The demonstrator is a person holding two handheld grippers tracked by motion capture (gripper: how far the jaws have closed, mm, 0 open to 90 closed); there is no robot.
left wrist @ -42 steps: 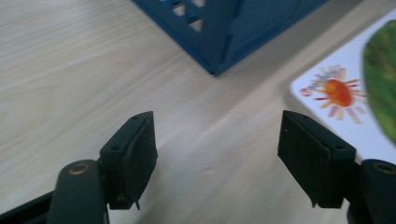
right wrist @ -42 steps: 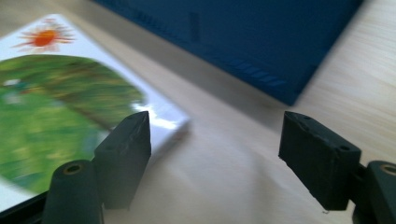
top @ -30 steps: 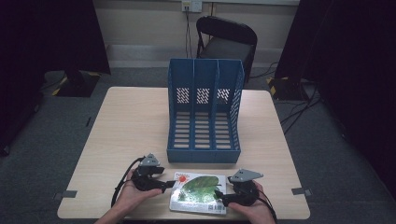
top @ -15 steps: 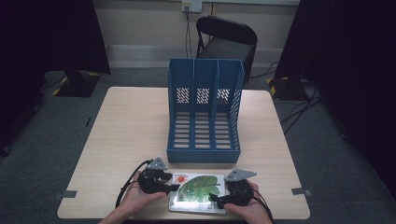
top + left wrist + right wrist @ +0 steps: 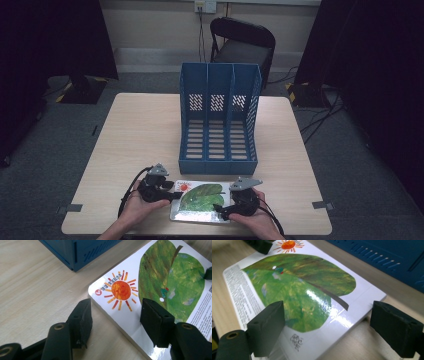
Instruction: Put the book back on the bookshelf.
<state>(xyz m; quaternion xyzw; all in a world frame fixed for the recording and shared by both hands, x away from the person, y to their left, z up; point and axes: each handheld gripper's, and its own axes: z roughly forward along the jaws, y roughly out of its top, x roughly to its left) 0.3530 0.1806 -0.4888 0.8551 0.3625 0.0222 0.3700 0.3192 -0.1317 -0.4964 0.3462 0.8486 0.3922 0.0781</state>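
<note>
The book (image 5: pixel 201 200) lies flat at the near edge of the table (image 5: pixel 130 135), at 6 o'clock from the blue file rack (image 5: pixel 220 120). It looks like a stiff board book with a glossy, probably slippery cover, not heavy; I would take it by the thick edges.

The left gripper (image 5: pixel 169 194), at 9 o'clock of the book, has just been closing; its jaws straddle the corner near the sun, not yet pressing.

The right gripper (image 5: pixel 223 209), at 3 o'clock, has been opening and stands released, wide across the other corner.
</note>
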